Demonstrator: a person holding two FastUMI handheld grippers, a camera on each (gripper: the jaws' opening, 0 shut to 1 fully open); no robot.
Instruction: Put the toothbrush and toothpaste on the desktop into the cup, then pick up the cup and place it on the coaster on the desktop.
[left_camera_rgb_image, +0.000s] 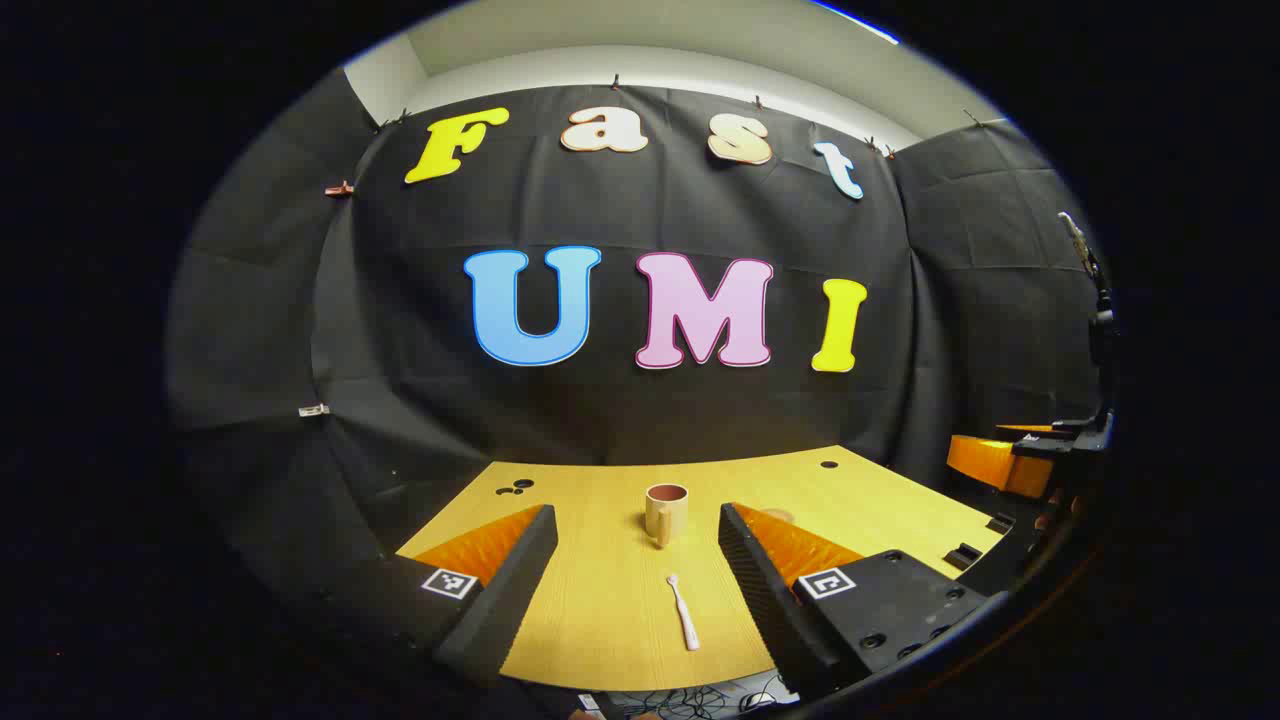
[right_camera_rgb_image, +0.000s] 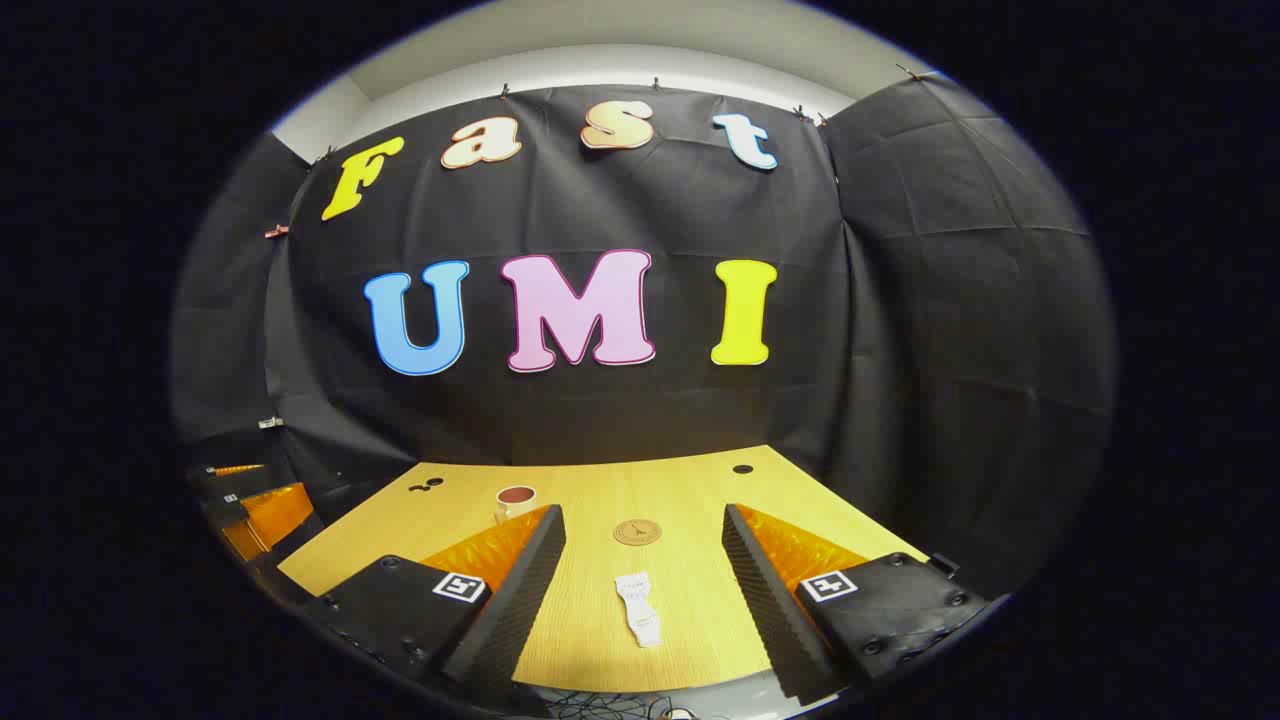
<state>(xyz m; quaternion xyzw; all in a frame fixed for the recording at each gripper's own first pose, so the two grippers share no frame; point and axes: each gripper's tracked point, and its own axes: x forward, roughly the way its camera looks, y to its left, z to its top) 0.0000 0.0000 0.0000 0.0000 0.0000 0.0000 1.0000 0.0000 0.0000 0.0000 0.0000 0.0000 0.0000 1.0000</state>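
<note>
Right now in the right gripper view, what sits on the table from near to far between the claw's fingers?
Toothpaste → coaster → small dark hole in the table.

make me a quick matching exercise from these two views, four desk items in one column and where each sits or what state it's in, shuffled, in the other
Things:
1. cup
2. toothbrush
3. toothpaste
4. coaster

Places or states:
A. flat white tube, lying between the right hand-held gripper's fingers in its view
B. round disc, nothing on it, beyond the tube
C. upright, open mouth up
D. thin and pale, lying on the desktop in front of the cup

Pairs: 1-C, 2-D, 3-A, 4-B
</note>
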